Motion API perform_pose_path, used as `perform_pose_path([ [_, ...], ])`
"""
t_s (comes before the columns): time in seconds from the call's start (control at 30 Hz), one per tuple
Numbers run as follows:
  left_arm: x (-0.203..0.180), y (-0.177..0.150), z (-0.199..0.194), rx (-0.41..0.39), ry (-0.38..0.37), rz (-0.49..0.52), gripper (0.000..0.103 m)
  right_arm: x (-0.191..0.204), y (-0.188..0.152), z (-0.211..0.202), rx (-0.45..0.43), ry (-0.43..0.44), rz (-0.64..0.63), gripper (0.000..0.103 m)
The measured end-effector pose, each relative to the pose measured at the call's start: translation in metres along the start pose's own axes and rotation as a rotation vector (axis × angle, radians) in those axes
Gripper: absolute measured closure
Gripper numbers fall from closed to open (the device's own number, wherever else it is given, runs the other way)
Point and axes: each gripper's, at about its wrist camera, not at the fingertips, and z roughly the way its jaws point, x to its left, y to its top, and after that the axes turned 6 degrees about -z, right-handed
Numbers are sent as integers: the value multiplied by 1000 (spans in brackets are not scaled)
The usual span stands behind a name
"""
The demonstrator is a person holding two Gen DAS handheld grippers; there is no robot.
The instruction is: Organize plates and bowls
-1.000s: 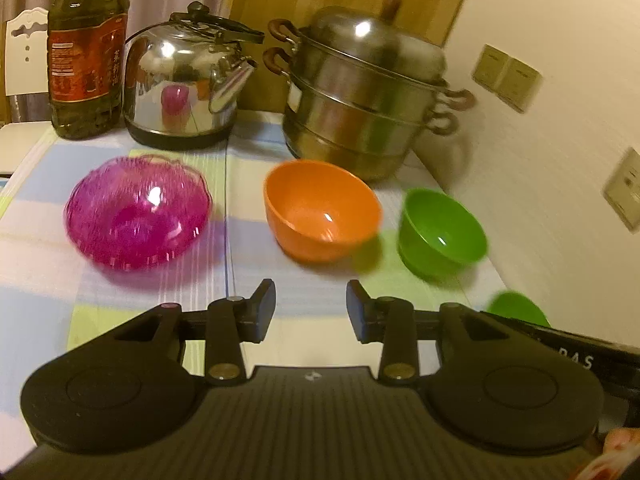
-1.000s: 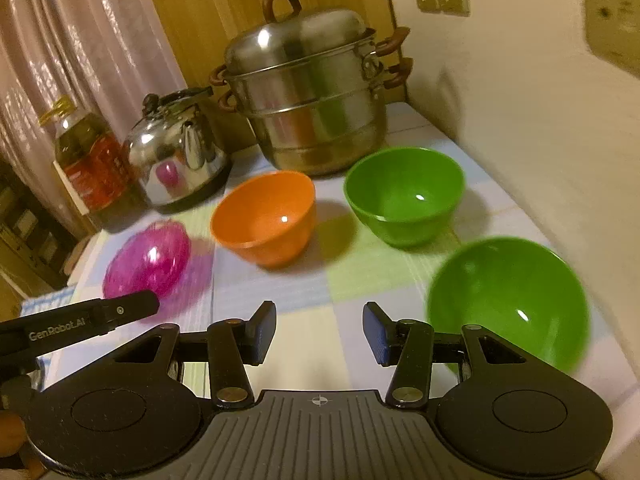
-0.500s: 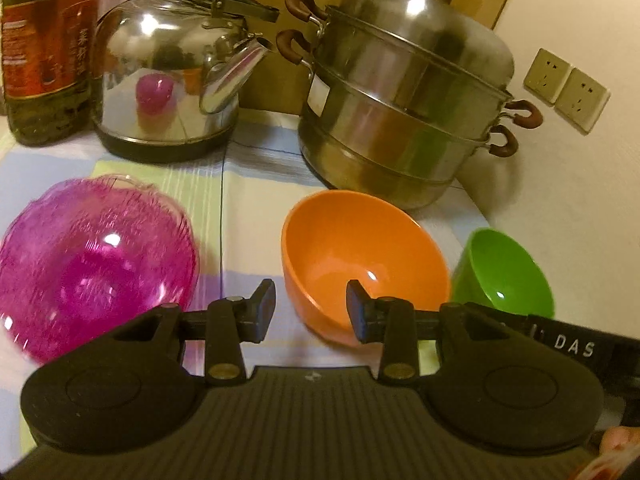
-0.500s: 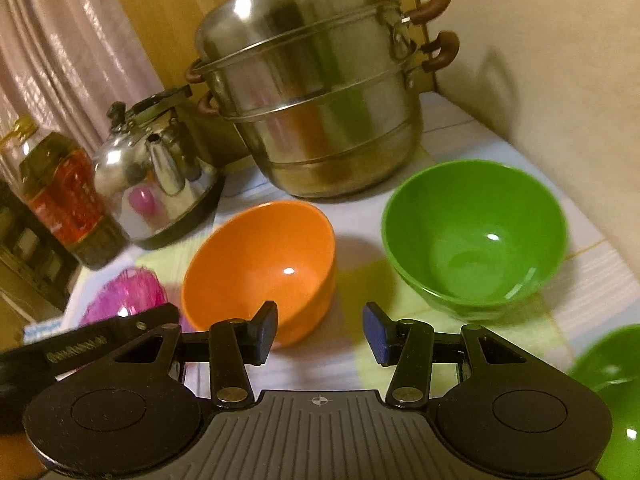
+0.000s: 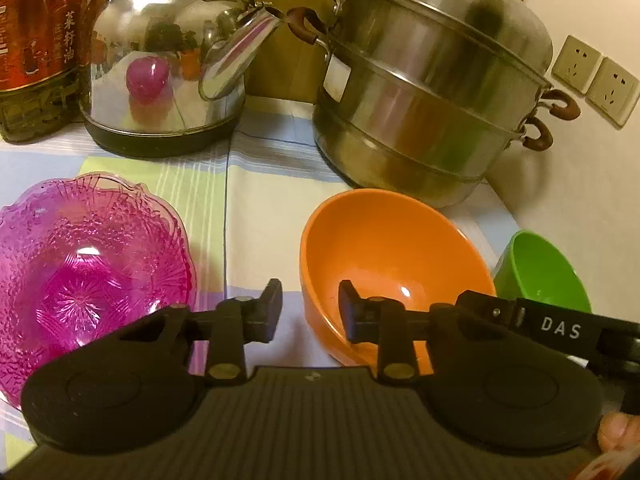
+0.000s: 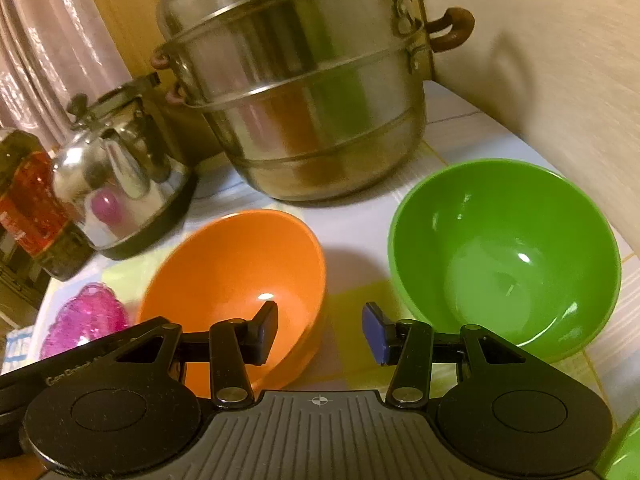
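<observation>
An orange bowl point(image 5: 394, 264) stands upright on the checked cloth, also in the right wrist view point(image 6: 236, 280). My left gripper point(image 5: 309, 308) is open, its jaws astride the bowl's near left rim. My right gripper point(image 6: 319, 332) is open, its left finger over the orange bowl's right rim and its right finger close to a green bowl point(image 6: 504, 256). The green bowl also shows at the right of the left wrist view point(image 5: 540, 272). A pink glass bowl point(image 5: 84, 264) sits left of the orange one, small in the right wrist view point(image 6: 84, 318).
A steel kettle point(image 5: 168, 68) and a tall steel steamer pot point(image 5: 432, 80) stand behind the bowls. An oil bottle point(image 5: 36, 40) is at the far left. The wall with sockets point(image 5: 596, 76) runs along the right. A second green bowl's edge point(image 6: 626, 452) shows bottom right.
Both grippers have moved forward and down toward the bowls. The orange bowl now lies at both grippers' fingertips. The right gripper's jaws have spread wider.
</observation>
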Motion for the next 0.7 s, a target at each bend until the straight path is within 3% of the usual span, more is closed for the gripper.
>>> perform_pose_path([
  [0.13,1,0,2,-1,1,-1,79,2,0,8,13,4,-23,68],
  [0.27,0,0,2,-3,-5,10,82,6,-2,12,11,1,-57,72],
  [0.4,-4,-1,1,-5,-9,26,88,7,-3,10,11,15,-62,83],
  [0.7,-12,-3,-11,-9,-15,46,89,6,-2,5,35,-10,-52,86],
])
